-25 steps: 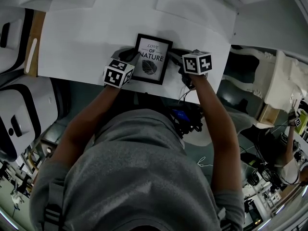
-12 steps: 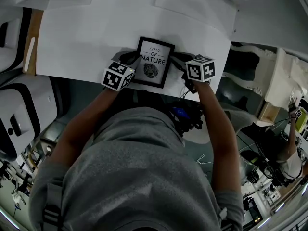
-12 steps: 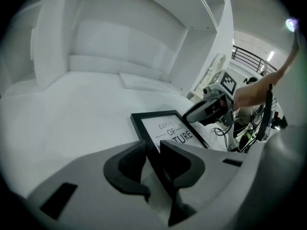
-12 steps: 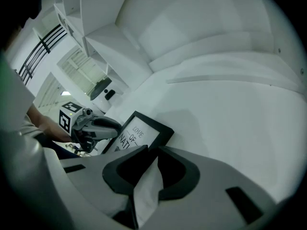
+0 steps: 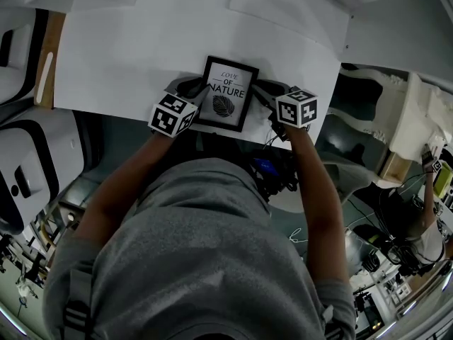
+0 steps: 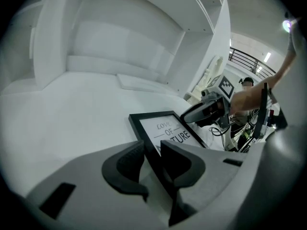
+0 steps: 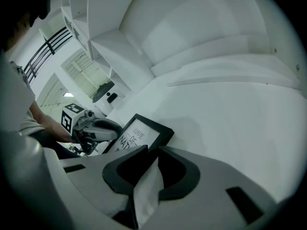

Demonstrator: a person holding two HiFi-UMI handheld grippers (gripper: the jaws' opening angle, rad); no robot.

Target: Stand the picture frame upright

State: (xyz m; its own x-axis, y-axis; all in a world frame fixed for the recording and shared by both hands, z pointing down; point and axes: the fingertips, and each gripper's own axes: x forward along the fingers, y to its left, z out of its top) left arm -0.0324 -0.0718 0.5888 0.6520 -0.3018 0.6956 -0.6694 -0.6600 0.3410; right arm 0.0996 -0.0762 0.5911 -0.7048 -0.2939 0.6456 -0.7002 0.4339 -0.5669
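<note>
Holding: the left tongs (image 5: pixel 192 89) and the right tongs (image 5: pixel 262 89) each grip one side of the frame (image 5: pixel 228 94).
Frame: black border around a white print reading "LOVE OF NATURE" over a leaf. It sits a little above the middle of the head view, near the counter's lower edge, with its top turned slightly to the right.
Frame tilt: it seems tipped up off the counter (image 5: pixel 127 55) rather than lying flat, since the right gripper view shows a shadow beside its far corner. The head view does not settle this.
Left tongs: at the frame's left side in the head view. In the left gripper view the black border runs up between the two pads, and the jaws stand a narrow way apart, closed on that edge.
Right tongs: at the frame's right side in the head view. In the right gripper view a pale strip of the frame's edge stands between the pads, and the jaws are narrow and clamped on it.
Cubes: the left cube (image 5: pixel 172 114) is at the lower left of the frame and the right cube (image 5: pixel 296 108) at its lower right.
Counter: white and wide, across the upper half of the head view.
Person: a grey shirt (image 5: pixel 205 261) fills the lower middle, with a bare forearm reaching up to each of the tongs.
Background: white shelving (image 6: pixel 144 37) stands behind the counter in both gripper views.
</note>
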